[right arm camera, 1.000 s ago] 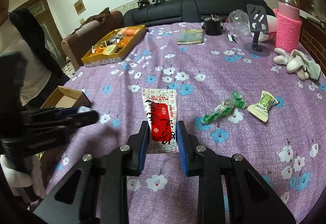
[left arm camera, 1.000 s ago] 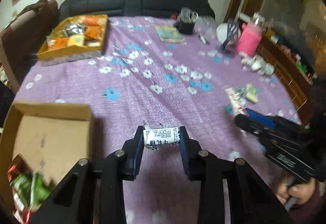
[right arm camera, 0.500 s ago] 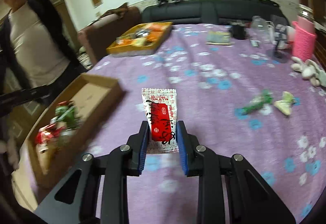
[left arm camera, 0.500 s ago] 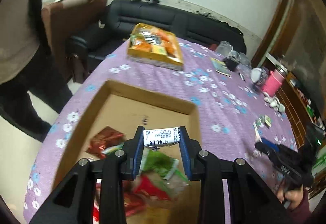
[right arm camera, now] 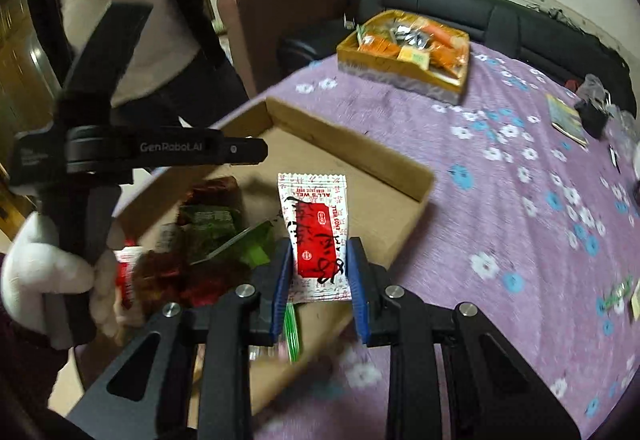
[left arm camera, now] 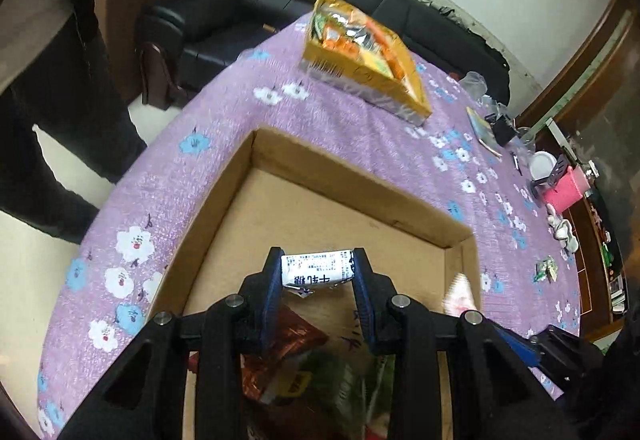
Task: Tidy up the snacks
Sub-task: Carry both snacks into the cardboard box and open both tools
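My left gripper (left arm camera: pixel 317 272) is shut on a small white snack bar (left arm camera: pixel 316 271) with dark print and holds it above the open cardboard box (left arm camera: pixel 352 188). My right gripper (right arm camera: pixel 320 264) is shut on a white and red snack packet (right arm camera: pixel 316 228), held over the same box (right arm camera: pixel 344 144) near its right wall. Red and green snack packets (right arm camera: pixel 208 236) lie in the box's near end. The left gripper's body (right arm camera: pixel 140 152), held by a white-gloved hand, shows at the left of the right wrist view.
A yellow tray of orange snacks (left arm camera: pixel 360 52) stands at the table's far side. Green candies (left arm camera: pixel 546 268) lie on the purple flowered cloth (right arm camera: pixel 500 200) to the right. A pink cup (left arm camera: pixel 566 194), a booklet (right arm camera: pixel 566 118) and a black sofa are beyond. A person stands at left.
Both grippers have moved left with their snacks, from over the cloth to over the cardboard box. The box now fills the near part of both views.
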